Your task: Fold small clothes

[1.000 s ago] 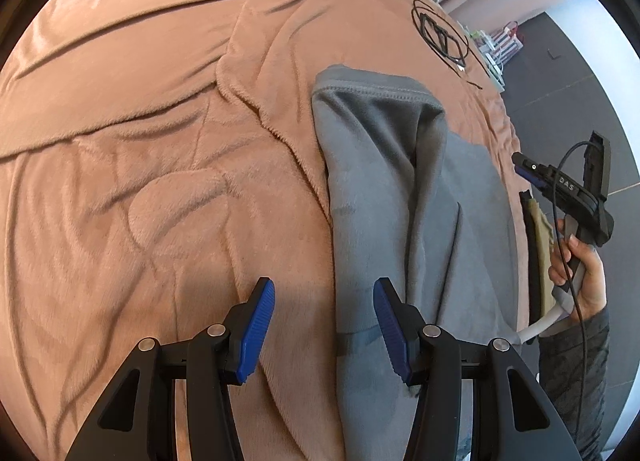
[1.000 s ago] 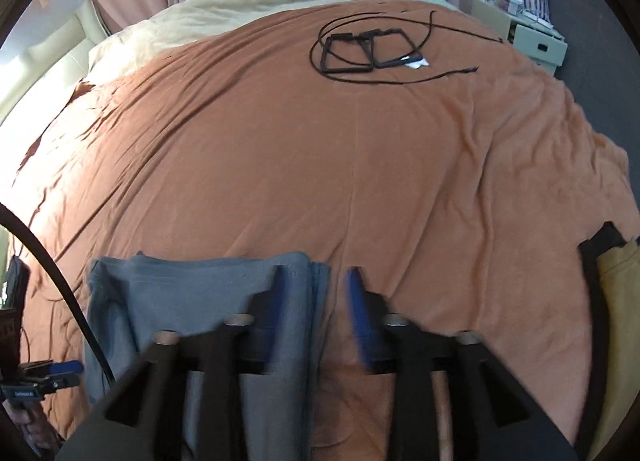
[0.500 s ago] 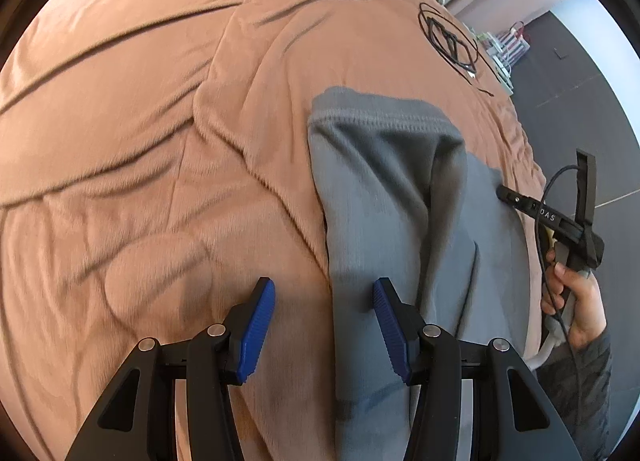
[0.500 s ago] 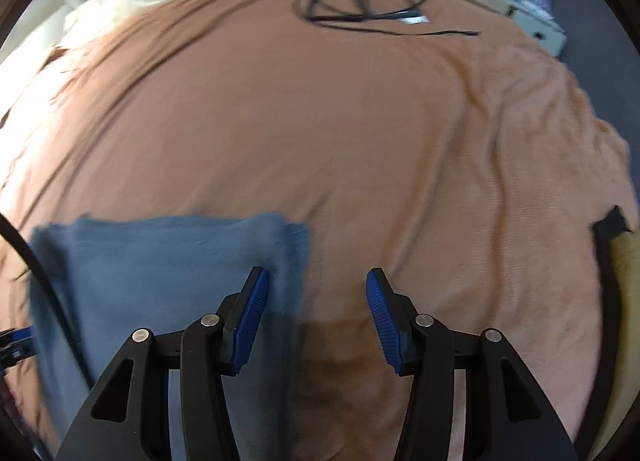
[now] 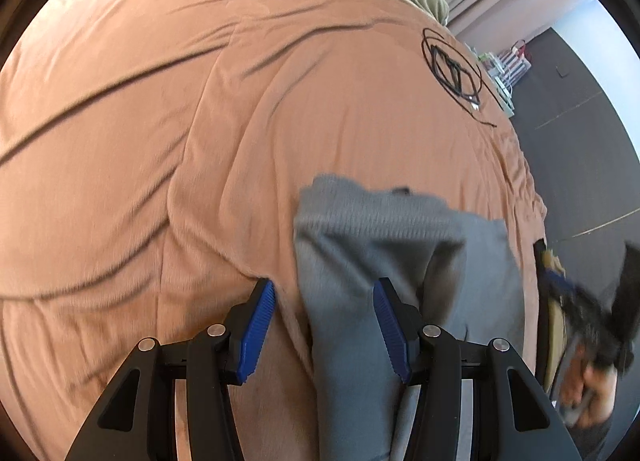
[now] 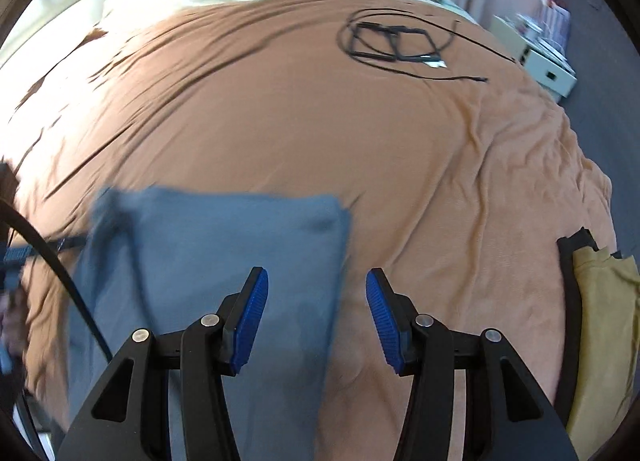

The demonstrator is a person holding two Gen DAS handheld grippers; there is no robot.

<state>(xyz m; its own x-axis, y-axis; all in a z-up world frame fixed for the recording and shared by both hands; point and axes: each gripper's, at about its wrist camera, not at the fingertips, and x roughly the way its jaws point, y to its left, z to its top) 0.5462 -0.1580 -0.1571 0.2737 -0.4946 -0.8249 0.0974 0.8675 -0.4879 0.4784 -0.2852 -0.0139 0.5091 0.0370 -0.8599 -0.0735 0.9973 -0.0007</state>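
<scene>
My ribbed blue rubber pads (image 5: 256, 331) and matt black plastic arms hover over the soft grey fleece garment (image 5: 380, 245) on a plush brown blanket (image 5: 200, 141).

Both grippers, the left gripper (image 5: 324, 325) and the right gripper (image 6: 317, 317), have black angular arms, ribbed blue pads and silver screws; a black cable (image 6: 60, 273) trails beside the right gripper.

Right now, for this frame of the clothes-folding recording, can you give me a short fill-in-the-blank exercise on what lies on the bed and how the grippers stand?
1. The folded grey knit garment lies on a ____-coloured blanket.
2. The left gripper has ____ jaws, and its blue pads press on nothing.
3. The right gripper holds ____ between its blue pads.
4. The coiled black cable lies on the blanket, ____ from the grey garment.

Missing words: brown; open; nothing; apart
</scene>
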